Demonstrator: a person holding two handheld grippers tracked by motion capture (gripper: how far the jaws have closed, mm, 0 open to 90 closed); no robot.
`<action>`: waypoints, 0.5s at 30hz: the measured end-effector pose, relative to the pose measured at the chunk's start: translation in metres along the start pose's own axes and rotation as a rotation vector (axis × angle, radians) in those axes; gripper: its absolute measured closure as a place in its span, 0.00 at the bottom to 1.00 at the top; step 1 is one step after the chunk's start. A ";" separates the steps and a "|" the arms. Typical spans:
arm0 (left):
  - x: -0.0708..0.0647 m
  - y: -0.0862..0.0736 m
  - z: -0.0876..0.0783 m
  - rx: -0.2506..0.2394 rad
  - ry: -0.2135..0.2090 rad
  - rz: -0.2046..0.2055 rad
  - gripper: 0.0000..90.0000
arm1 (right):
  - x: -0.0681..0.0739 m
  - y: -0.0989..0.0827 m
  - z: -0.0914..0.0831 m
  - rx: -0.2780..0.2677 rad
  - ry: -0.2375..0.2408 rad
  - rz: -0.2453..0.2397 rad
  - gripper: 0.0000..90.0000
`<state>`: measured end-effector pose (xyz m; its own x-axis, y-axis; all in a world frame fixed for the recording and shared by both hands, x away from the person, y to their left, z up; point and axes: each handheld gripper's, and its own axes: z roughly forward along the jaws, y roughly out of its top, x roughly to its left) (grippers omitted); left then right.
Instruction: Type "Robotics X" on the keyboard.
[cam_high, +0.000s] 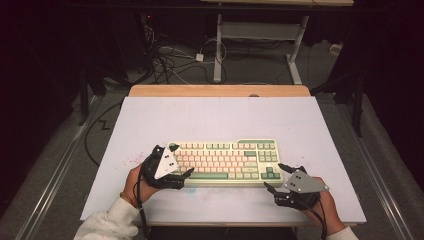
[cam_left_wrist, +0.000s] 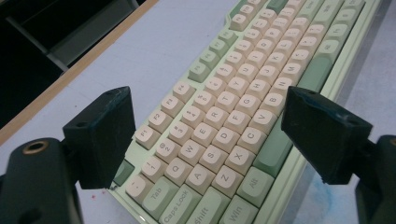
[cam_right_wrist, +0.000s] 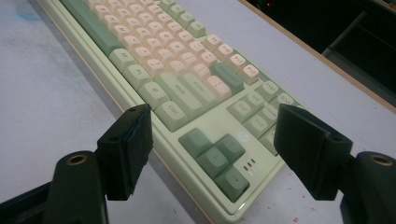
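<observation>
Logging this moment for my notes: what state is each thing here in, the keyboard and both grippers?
Keyboard: flat on the table, right way up, not lifted.
Left gripper: jaws open, straddling the keyboard's left end, not pressing it.
Right gripper: jaws open, straddling the keyboard's right corner by the arrow keys, no grip.

Black grippers (cam_high: 176, 161), grey plates, white sleeves (cam_high: 107, 222)
</observation>
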<state>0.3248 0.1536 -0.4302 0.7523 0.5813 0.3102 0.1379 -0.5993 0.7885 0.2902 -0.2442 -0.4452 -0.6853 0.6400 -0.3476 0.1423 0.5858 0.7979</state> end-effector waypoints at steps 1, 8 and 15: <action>0.000 0.000 0.000 0.002 0.000 0.000 0.19 | 0.000 0.000 0.000 0.000 0.001 -0.003 0.32; -0.004 -0.001 -0.002 -0.005 -0.022 -0.003 0.22 | 0.001 0.000 0.000 0.001 -0.001 -0.004 0.32; -0.008 -0.003 0.000 0.003 -0.102 -0.011 0.59 | 0.001 0.000 0.000 0.000 0.000 -0.005 0.32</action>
<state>0.3183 0.1509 -0.4350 0.8124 0.5287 0.2461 0.1480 -0.5951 0.7899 0.2896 -0.2437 -0.4449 -0.6859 0.6370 -0.3518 0.1384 0.5889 0.7963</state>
